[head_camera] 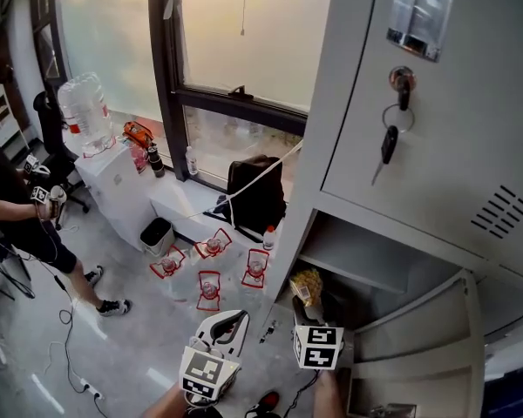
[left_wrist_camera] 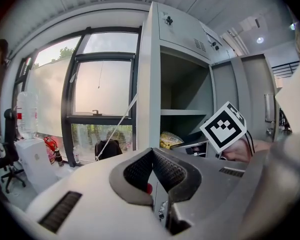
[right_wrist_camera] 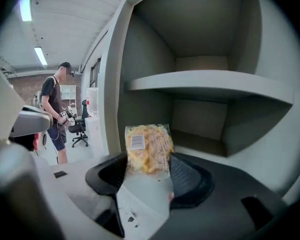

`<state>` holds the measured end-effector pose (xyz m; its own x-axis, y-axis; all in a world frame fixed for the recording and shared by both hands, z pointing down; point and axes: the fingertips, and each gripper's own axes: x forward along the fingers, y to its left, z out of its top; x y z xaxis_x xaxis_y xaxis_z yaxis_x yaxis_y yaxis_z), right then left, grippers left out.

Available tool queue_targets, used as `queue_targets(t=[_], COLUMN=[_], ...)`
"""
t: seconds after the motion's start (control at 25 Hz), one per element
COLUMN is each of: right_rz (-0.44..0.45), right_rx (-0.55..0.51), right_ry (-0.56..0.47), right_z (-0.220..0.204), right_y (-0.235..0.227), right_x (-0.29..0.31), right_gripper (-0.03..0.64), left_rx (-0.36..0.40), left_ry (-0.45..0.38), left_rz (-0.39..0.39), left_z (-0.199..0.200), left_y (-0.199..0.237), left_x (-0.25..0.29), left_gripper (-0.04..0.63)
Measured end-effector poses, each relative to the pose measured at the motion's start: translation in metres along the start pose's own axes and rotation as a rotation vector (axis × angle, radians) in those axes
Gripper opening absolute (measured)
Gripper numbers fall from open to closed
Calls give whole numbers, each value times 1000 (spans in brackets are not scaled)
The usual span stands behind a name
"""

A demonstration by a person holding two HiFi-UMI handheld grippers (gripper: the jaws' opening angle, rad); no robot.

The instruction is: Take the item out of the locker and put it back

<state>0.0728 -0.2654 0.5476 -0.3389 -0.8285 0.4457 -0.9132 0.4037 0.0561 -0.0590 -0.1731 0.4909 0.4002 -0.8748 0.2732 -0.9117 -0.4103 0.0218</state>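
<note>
A clear bag of yellow snacks (right_wrist_camera: 147, 149) stands upright between the pads of my right gripper (right_wrist_camera: 147, 168), which is shut on its lower part. It hangs just in front of the open grey locker compartment (right_wrist_camera: 205, 129), below the inner shelf (right_wrist_camera: 210, 84). From the head view the bag (head_camera: 306, 287) sits at the compartment's mouth, with the right gripper (head_camera: 307, 313) behind it. My left gripper (head_camera: 229, 322) hangs lower left over the floor. Its jaws (left_wrist_camera: 151, 154) are shut with nothing between them. The bag (left_wrist_camera: 170, 140) also shows past them.
The locker door (head_camera: 444, 347) swings open at lower right. Keys (head_camera: 392, 138) hang from the closed door above. Several red-framed bottles (head_camera: 209, 277), a black bin (head_camera: 157, 233) and a black bag (head_camera: 257, 194) sit on the floor under the window. A person (head_camera: 17, 198) stands far left.
</note>
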Motion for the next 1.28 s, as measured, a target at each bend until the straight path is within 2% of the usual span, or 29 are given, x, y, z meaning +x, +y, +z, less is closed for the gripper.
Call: queue_targets(t=[0.72,1.04,1.28], right_rz=[62,44,48], right_rx=[0,-52,-40], right_ry=[146,190,196], right_z=[-37,-42,-44], right_y=[-1,0,0], right_x=[65,71,72], right_gripper=[270,283,290], left_rx=[-44,-46,-48], left_ry=[42,47,48], left_rz=[112,122,123], left_z=[-23,-24,-25], left_y=[15,16,17], left_x=[-8,-8,-10], left_gripper=[21,21,21])
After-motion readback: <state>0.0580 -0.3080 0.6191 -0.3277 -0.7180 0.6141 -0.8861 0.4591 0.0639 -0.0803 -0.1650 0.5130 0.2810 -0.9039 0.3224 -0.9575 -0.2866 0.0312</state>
